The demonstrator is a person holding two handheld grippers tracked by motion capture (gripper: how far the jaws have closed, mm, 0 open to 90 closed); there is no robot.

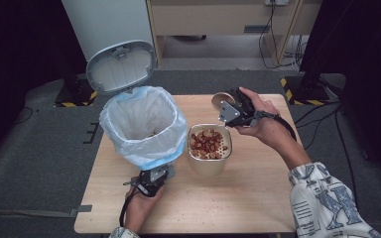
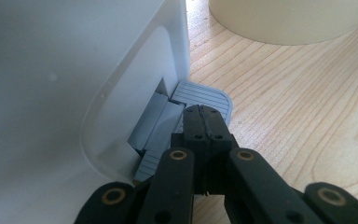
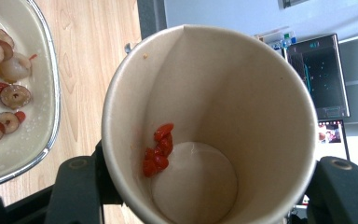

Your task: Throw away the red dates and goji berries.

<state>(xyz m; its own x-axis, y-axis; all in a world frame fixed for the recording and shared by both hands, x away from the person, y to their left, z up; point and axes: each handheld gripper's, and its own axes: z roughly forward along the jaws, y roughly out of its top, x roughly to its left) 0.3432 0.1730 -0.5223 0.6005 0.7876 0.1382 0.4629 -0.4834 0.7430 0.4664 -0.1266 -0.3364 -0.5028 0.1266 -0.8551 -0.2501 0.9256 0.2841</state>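
On the wooden table [image 1: 258, 193], right of centre in the high view, right gripper [image 1: 238, 110] clamped around light, easily crushed paper cup [image 3: 209, 126], best held mid-wall, gently; left gripper [image 2: 204, 122] closed, pressing bin pedal [image 2: 205, 95].

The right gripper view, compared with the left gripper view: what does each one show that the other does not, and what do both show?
Right gripper view alone: a paper cup held between the jaws of the right hand-held gripper, with a few red berries stuck inside it, and a container of mixed dried fruit.

Left gripper view alone: the shut left hand-held gripper pressing on the grey pedal of the white bin.

Both: the light wooden table.
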